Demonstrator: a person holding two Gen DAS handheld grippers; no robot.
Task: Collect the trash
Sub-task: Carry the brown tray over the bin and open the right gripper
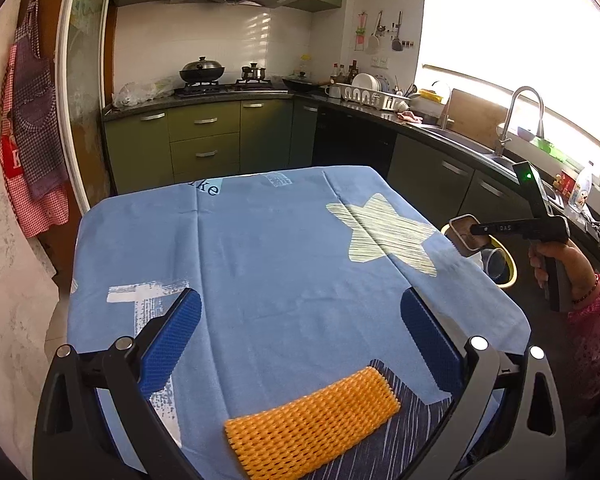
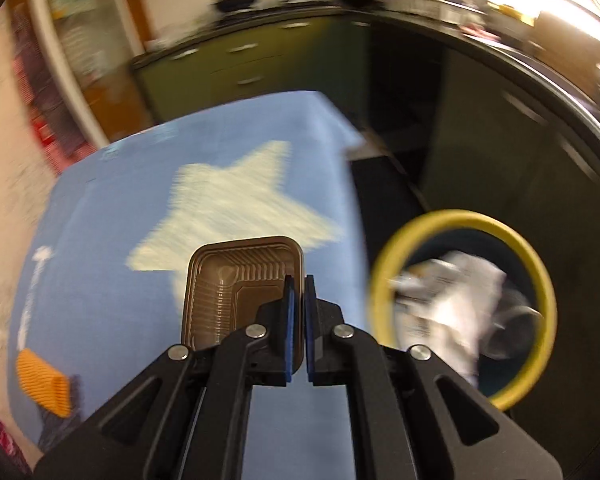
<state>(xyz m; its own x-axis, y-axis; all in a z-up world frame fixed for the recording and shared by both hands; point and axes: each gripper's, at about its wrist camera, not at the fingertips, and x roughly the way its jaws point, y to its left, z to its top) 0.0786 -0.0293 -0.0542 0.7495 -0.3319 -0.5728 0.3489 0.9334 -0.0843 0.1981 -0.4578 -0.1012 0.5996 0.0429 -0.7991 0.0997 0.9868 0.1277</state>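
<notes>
An orange foam net sleeve (image 1: pixel 312 420) lies on the blue tablecloth (image 1: pixel 260 248) near its front edge, between and just below the fingers of my open, empty left gripper (image 1: pixel 300 320). It also shows in the right wrist view (image 2: pixel 44 388). My right gripper (image 2: pixel 299 284) is shut on the right rim of a brown plastic tray (image 2: pixel 236 288) and holds it above the table's right edge, left of the yellow-rimmed trash bin (image 2: pixel 464 312). In the left wrist view the tray (image 1: pixel 466 236) hangs over the bin (image 1: pixel 500 264).
The bin on the floor at the table's right holds crumpled white paper (image 2: pixel 452 304) and a clear cup. Green kitchen cabinets (image 1: pixel 204 140), a stove and a sink counter (image 1: pixel 480 148) stand behind and to the right. An apron (image 1: pixel 32 120) hangs on the left wall.
</notes>
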